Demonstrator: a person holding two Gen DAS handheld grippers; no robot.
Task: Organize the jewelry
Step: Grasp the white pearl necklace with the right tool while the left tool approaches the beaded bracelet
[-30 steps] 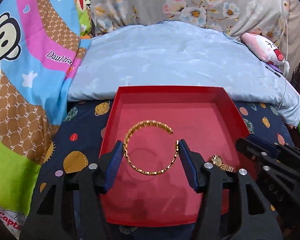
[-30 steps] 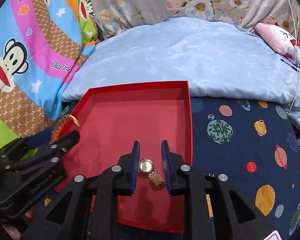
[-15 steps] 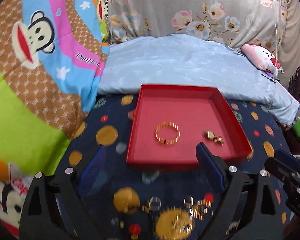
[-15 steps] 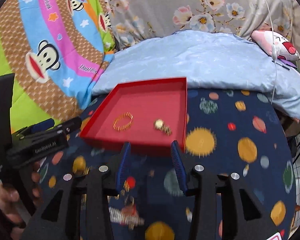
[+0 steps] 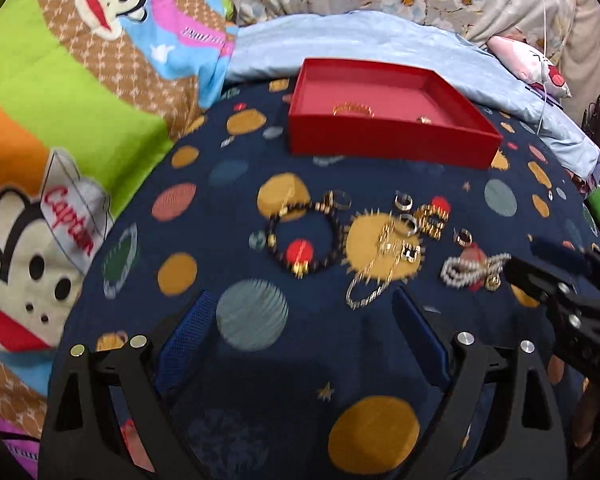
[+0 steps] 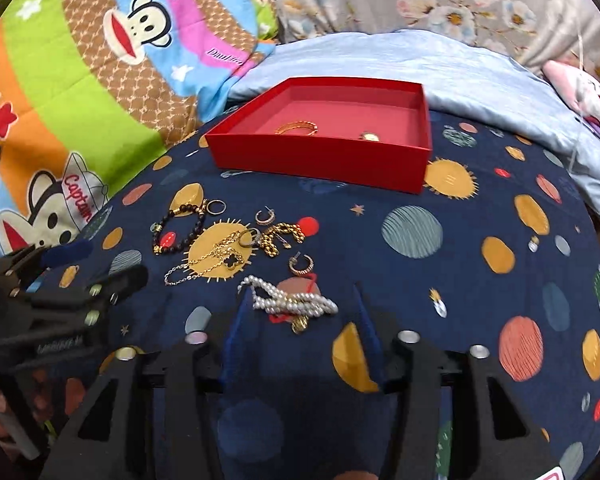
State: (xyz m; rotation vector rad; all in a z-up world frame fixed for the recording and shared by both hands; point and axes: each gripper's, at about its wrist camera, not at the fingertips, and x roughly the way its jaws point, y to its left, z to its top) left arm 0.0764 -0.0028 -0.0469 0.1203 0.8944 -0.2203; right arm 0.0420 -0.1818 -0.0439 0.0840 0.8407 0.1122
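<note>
Now both grippers hang over the loose jewelry on the planet-print bedspread (image 6: 440,272), each empty and ready for a fresh pick. On the left, the left gripper (image 5: 300,332) stands wide open with nothing between its jaws, tilted steeply down, the black bead bracelet (image 5: 300,236) just ahead of it and the thin gold chain (image 5: 372,276) near its right pad. To do this step well, it should probably settle on one piece and straddle it cleanly, since the chain lies tangled against the rings (image 5: 406,216). Further right, the right gripper (image 6: 300,320) has just been opening and is partly open; the pearl strand (image 6: 292,300) lies between its fingertips, not yet pinched, so a slow squeeze across the bunched middle looks safest. It also points downward, level across its pads. Beyond the pile, the red tray (image 6: 320,156) already holds a gold bangle (image 6: 296,128) and a small watch (image 6: 369,136).
</note>
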